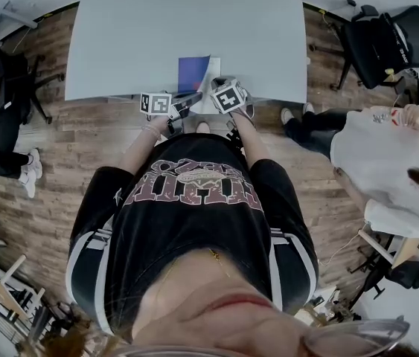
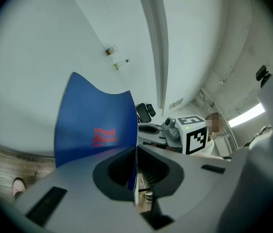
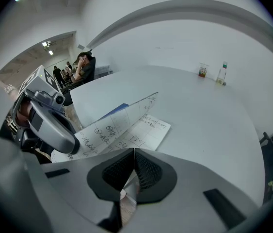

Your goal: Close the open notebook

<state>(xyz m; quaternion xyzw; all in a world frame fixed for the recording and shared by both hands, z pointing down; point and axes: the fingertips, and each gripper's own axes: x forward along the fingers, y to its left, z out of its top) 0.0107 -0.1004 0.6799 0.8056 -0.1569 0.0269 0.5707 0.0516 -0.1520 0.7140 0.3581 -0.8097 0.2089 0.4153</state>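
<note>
White table (image 1: 194, 28) holds notebook (image 1: 193, 73); handwriting (image 3: 108, 129) legible only in right gripper view.

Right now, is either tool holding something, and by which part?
The left gripper pinches the blue cover of the notebook by its edge, with the cover raised. The right gripper has its jaws shut on nothing.
</note>
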